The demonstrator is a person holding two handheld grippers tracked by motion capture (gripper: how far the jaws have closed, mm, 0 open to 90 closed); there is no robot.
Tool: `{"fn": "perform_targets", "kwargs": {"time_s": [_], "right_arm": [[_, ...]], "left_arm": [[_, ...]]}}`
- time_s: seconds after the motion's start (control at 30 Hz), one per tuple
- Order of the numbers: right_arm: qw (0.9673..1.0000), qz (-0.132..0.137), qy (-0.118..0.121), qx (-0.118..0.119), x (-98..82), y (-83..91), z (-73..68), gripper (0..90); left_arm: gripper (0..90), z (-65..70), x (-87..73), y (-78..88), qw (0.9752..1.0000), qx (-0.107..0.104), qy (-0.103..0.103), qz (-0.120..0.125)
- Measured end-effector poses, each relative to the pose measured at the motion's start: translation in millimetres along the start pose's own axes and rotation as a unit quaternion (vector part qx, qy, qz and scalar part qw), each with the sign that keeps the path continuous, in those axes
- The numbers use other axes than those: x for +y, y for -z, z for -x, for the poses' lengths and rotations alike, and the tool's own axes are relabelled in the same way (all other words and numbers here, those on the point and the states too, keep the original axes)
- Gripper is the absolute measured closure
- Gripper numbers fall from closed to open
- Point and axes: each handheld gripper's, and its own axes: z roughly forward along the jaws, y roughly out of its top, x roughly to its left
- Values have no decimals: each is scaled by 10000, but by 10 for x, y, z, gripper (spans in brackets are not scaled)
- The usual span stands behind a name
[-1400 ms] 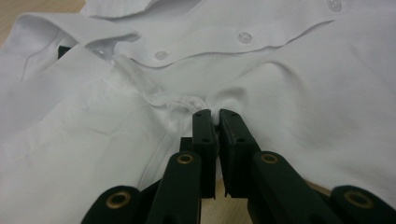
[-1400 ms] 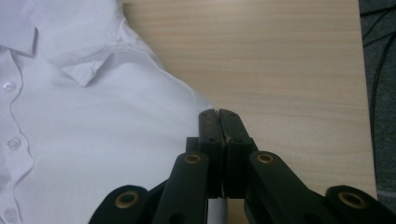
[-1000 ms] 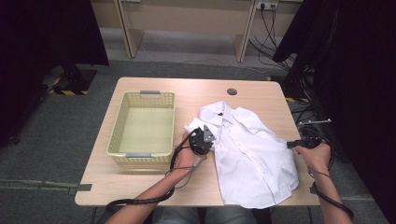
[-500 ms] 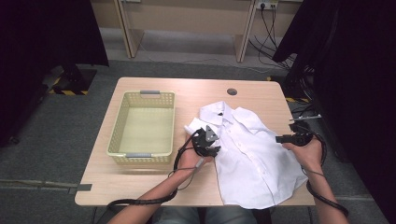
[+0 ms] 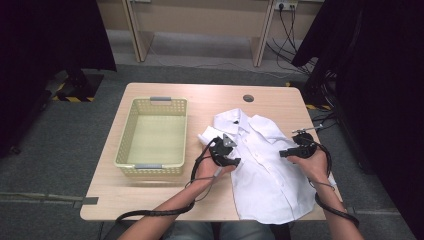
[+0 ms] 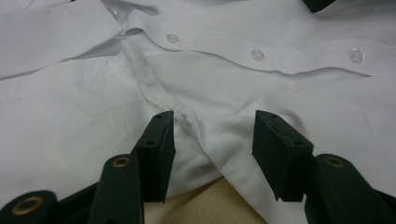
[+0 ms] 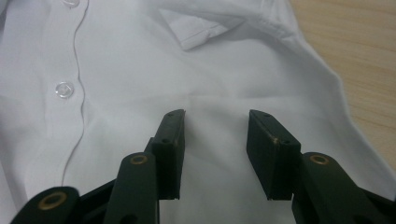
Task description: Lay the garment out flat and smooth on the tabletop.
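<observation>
Both jaw pairs have just been opening: the left gripper stands released astride the shirt's side edge, the right gripper released above flat cloth, nothing grasped. The shirt lies flat at centre-right of the high view, sleeves now folded inward, so one fold appears finished. The basket stands at centre-left, nothing obstructing.

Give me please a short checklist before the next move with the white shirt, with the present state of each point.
1. Left gripper open: ok, its jaws have just been opening, and a fold of the shirt lies between them, unpinched.
2. Right gripper open: ok, just been opening, above flat cloth.
3. Shirt buttoned, front up: ok.
4. Shirt fully on the table: not ok, the hem hangs over the near edge.
5. Basket free of things: ok.
6. Left sleeve flat: cannot tell.
</observation>
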Motion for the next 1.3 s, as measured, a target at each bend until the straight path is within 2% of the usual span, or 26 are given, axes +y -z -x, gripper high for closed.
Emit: {"fn": "perform_targets", "kwargs": {"time_s": [0.13, 0.37, 0.67, 1.0, 1.3], "right_arm": [[10000, -44, 46, -5, -2, -32, -32, 570], [9998, -52, 174, -70, -9, -35, -59, 572], [9994, -125, 311, -17, -47, -12, -98, 577], [9980, -287, 546, 167, -108, 27, -202, 581], [9942, -506, 844, 444, -178, 62, -384, 581]], "left_arm": [[492, 3, -2, -22, 10000, 12, 13, -22], [517, -24, -3, -43, 9998, 135, -104, -69], [534, -93, -16, -83, 9995, 238, -137, -145], [540, -205, -2, -86, 9988, 425, -156, -210], [540, -324, 8, -62, 9976, 637, -116, -257]]}}
